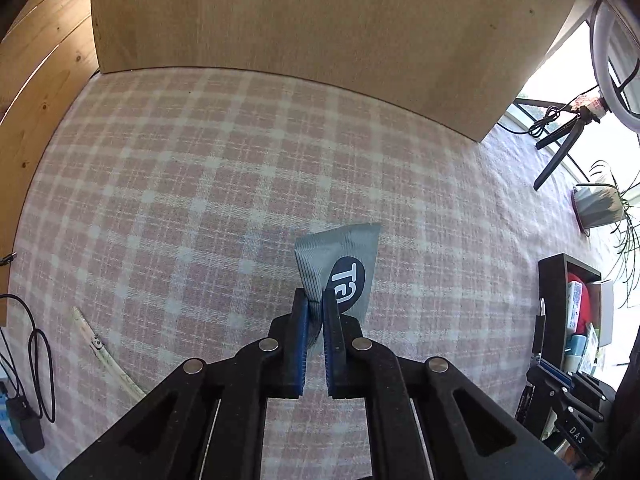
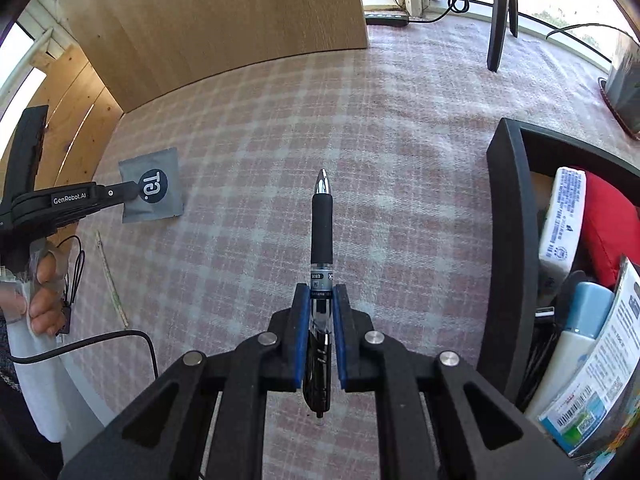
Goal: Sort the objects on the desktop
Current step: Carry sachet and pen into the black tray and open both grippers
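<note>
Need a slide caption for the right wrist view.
Right tongs grip a black pen beside the black organizer box.

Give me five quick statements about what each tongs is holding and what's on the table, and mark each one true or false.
1. The left tongs are shut on a grey sachet. True.
2. The right tongs are open and hold nothing. False: they are shut on a black pen.
3. The pen's metal tip points away from the right tongs. True.
4. The black bin holds nothing. False: a red item and packets lie in it.
5. The tablecloth is plain blue. False: it is pink and white check.
</note>
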